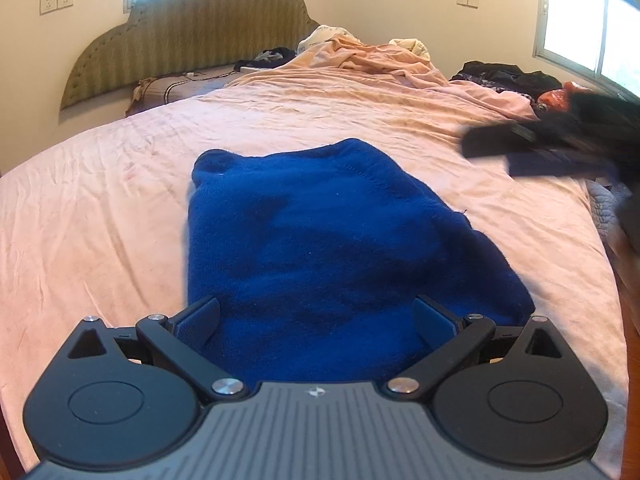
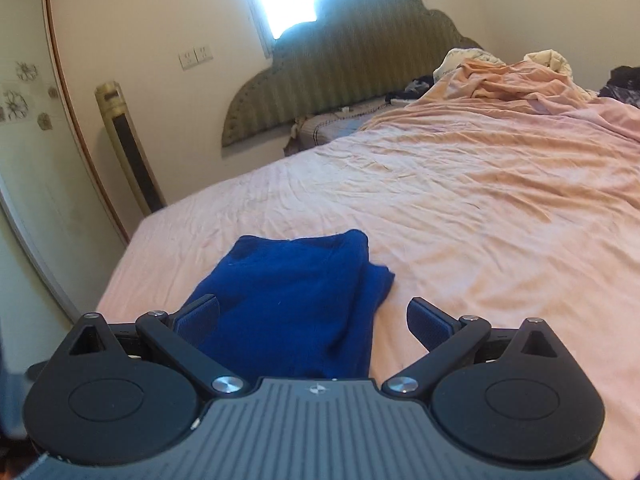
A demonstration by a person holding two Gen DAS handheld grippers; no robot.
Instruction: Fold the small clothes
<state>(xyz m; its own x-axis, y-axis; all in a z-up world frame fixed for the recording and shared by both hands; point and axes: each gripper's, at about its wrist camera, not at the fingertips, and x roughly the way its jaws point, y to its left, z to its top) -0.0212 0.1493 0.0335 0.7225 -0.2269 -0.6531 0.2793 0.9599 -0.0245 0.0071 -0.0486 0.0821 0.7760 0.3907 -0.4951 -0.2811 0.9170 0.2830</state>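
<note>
The blue knitted garment (image 1: 320, 232) is lying near the foot edge of the bed (image 1: 100, 208), on the pink sheet, already gathered into a compact, roughly rectangular bundle. It is probably sitting this close to the edge so that both tools can be reaching it without stretching across the mattress.

The left tongs (image 1: 316, 316) are hanging directly over the near end of the garment, spread wide and gripping nothing. The blue pads are standing apart on either side of the cloth, and I judge this to be a ready stance for either pressing the fold flat or picking up an edge. The right tongs (image 2: 312, 320) are likewise gaping and empty, pointing at the garment's right-hand side, where a looser flap is sticking out from the bundle; that flap looks like the part wanting tidying.

Whether either pair is actually touching the wool cannot be told, since the tool bodies are covering the garment's nearest edge in both views. The layers underneath the fold are hidden. In the left view, a dark blurred shape (image 1: 560, 140) at the right border is too smeared to be naming with certainty. The dark heap of clothes (image 1: 504, 76) further up the bed is also hard to make out piece by piece
</note>
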